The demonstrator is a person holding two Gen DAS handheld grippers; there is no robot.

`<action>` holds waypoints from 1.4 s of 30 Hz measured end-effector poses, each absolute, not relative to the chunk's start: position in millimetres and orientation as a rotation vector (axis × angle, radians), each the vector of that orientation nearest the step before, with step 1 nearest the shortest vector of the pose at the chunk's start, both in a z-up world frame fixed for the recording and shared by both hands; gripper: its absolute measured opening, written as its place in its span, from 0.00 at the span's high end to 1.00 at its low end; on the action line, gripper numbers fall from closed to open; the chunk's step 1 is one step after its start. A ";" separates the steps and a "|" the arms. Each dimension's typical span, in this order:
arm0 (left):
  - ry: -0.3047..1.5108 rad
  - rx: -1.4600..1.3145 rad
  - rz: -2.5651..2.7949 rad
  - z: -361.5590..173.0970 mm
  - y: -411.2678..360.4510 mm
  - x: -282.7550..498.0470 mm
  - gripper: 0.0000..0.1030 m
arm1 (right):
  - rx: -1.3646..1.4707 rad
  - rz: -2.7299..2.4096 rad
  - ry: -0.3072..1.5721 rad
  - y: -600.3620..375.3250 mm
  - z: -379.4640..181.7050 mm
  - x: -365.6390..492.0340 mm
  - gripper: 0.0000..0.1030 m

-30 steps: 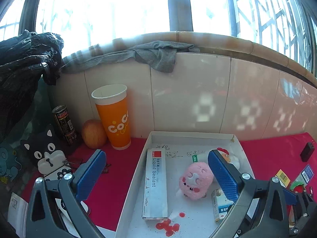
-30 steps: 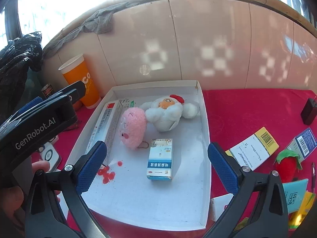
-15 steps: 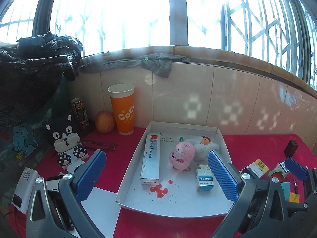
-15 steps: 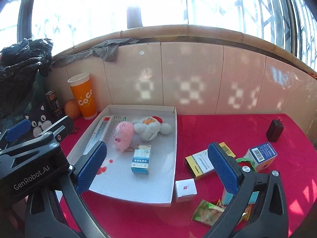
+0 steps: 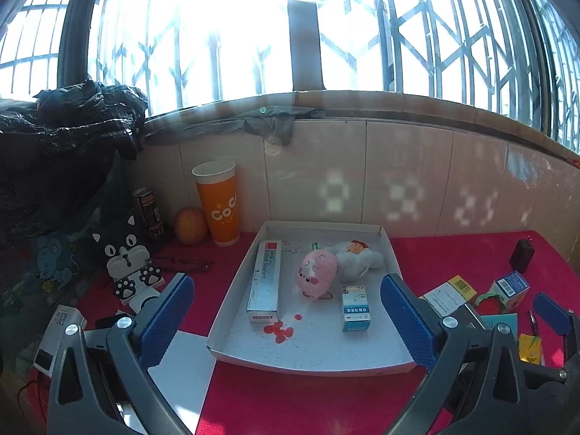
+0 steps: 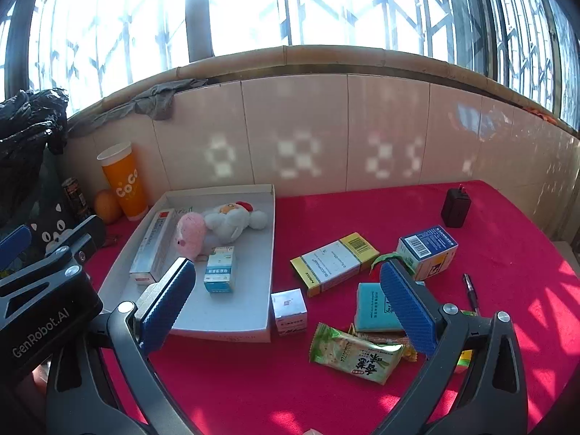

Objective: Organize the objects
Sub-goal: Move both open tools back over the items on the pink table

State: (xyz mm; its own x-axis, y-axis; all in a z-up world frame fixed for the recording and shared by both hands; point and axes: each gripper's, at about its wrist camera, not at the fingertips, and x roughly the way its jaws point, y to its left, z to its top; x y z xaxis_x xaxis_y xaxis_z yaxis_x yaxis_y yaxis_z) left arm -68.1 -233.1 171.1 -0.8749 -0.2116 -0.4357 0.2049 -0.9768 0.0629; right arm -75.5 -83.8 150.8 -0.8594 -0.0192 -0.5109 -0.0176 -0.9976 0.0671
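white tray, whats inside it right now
The white tray holds a long sealant box, a pink plush, a white chicken plush, a small blue medicine box and red specks. The right tongs cover its near corner.

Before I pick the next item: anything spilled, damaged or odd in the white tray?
Yes. Red blotches stain the white tray floor near its front, just past the end of the Liquid Sealant box; they look like dried spill or paint. Nothing in the tray looks damaged.
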 end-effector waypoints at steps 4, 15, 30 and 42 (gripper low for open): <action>-0.056 0.638 -2.829 170.8 -226.0 -64.2 0.00 | 0.844 -3.029 -0.113 -81.7 148.5 -73.2 0.00; -0.100 0.618 -2.831 171.3 -209.7 -60.7 0.00 | 0.853 -3.033 -0.130 -72.3 145.6 -68.2 0.00; 0.243 0.902 -3.123 145.3 -217.7 -70.6 0.00 | 0.814 -3.065 -0.446 54.1 145.3 -48.2 0.00; -0.151 1.322 -3.408 79.1 -125.5 -86.2 0.00 | 1.155 -2.975 -0.656 173.1 80.9 -45.3 0.02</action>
State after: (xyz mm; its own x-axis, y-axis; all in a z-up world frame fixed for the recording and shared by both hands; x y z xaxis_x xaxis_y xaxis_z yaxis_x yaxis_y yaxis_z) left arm -86.2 -125.5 79.1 -0.6252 0.4322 -0.6498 -0.4881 -0.8663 -0.1065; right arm -45.3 173.1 80.9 -0.7427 -0.0359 -0.6686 -0.2485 -0.9125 0.3251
